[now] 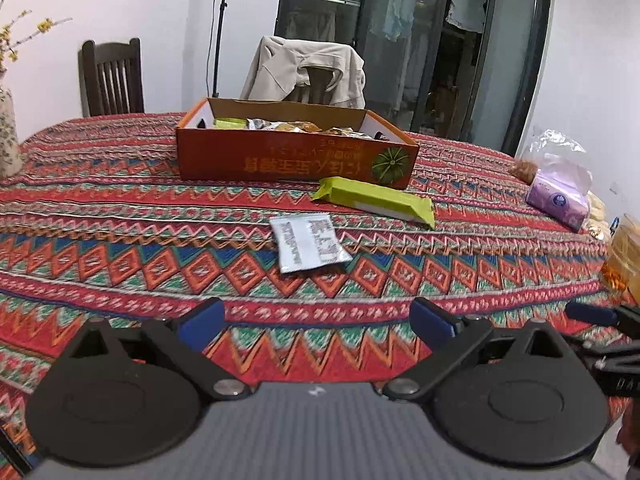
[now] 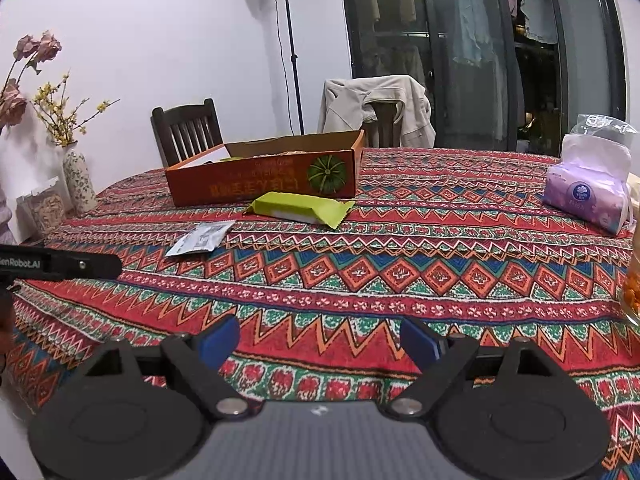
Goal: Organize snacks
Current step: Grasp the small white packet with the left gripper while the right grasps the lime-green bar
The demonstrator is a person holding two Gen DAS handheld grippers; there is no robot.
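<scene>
An open orange cardboard box (image 1: pixel 296 160) (image 2: pixel 260 180) stands on the patterned tablecloth and holds several snack packets (image 1: pixel 288 125). A long green snack bar (image 1: pixel 374 200) (image 2: pixel 300 208) lies just in front of the box. A small silver sachet (image 1: pixel 308 242) (image 2: pixel 202 238) lies nearer to me. My left gripper (image 1: pixel 318 322) is open and empty, low over the cloth, short of the sachet. My right gripper (image 2: pixel 320 340) is open and empty, near the table's front edge, to the right of the sachet. The right gripper's fingertip (image 1: pixel 588 314) shows in the left wrist view.
A purple tissue pack (image 1: pixel 560 196) (image 2: pixel 588 196) and a clear plastic bag (image 2: pixel 604 128) lie at the right. A jar of orange snacks (image 1: pixel 624 256) (image 2: pixel 632 284) stands at the right edge. A flowered vase (image 2: pixel 79 180) stands at the left. Chairs (image 2: pixel 188 132) stand behind the table.
</scene>
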